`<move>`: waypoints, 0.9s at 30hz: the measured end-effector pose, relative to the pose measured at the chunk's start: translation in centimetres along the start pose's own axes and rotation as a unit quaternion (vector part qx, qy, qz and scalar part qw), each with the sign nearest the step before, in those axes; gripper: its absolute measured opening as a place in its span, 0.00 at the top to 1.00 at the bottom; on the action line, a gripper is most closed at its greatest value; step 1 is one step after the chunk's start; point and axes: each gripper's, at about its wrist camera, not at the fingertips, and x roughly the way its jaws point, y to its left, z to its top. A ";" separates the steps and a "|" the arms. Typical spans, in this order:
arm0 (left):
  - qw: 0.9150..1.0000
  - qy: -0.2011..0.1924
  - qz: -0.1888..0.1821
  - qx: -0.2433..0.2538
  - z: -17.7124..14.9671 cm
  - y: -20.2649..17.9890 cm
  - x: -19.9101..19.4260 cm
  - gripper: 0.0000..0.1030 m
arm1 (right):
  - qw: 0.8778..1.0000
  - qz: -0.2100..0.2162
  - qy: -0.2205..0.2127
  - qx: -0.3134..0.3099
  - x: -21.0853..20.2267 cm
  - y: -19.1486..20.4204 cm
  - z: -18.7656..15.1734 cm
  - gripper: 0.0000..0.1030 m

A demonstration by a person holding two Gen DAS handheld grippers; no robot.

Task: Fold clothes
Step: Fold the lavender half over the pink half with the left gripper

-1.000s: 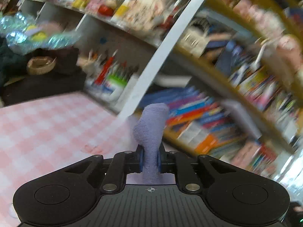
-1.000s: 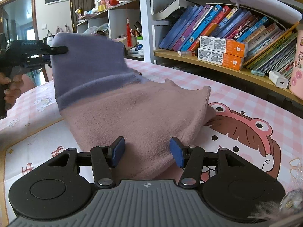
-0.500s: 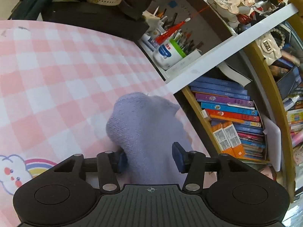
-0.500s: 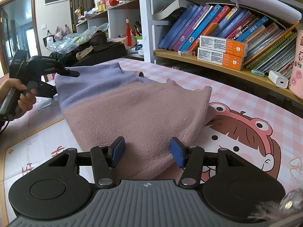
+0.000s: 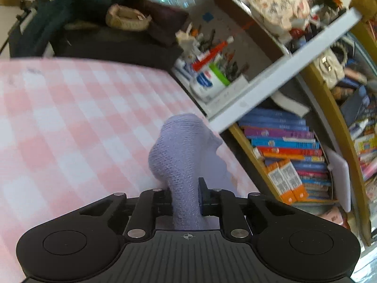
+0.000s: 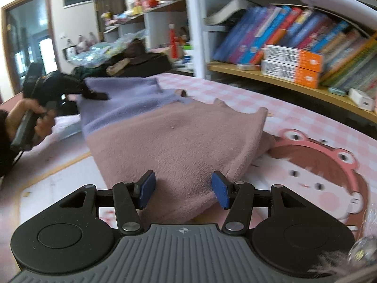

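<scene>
Two claws work one garment on the bench.

We see our left claw [image 5: 186, 198] closing, its jaws pinching a bunched lilac fold of the garment [image 6: 179, 139], which lies spread on the pink checked bench [image 5: 70, 127]. Our right claw [image 6: 183, 189] stands parted, its blue pads [image 6: 147, 188] either side of the pink hem without pressing it.

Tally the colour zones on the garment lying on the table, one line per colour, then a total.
Lilac zone: 1, at the far end, its corner pinched between the closing jaws of the left gripper
Dusty pink zone: 1, at the near end, lying between the spread fingers of the right gripper
Total: 2 colour zones on 1 garment
</scene>
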 end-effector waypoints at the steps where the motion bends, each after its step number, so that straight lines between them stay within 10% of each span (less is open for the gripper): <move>1: 1.000 -0.004 0.005 0.002 0.3 0.3 -0.5 0.85 | 1.000 0.008 0.000 -0.009 0.2 0.7 0.2 0.51; 15: 0.998 -0.038 0.017 0.055 1.8 0.9 -3.9 0.85 | 0.999 0.031 0.004 -0.018 2.9 1.6 2.1 0.70; 21: 0.985 -0.063 -0.048 0.154 0.5 -6.1 -6.9 0.85 | 0.999 0.031 0.007 -0.002 3.2 1.3 1.7 0.70; 24: 0.958 -0.063 -0.088 0.266 -2.1 -11.8 -8.5 0.85 | 0.999 0.032 0.007 0.001 3.1 1.3 1.7 0.70; 27: 0.900 -0.021 -0.088 0.426 -7.8 -17.1 -8.1 0.78 | 0.999 0.033 0.008 0.002 3.1 1.3 1.7 0.70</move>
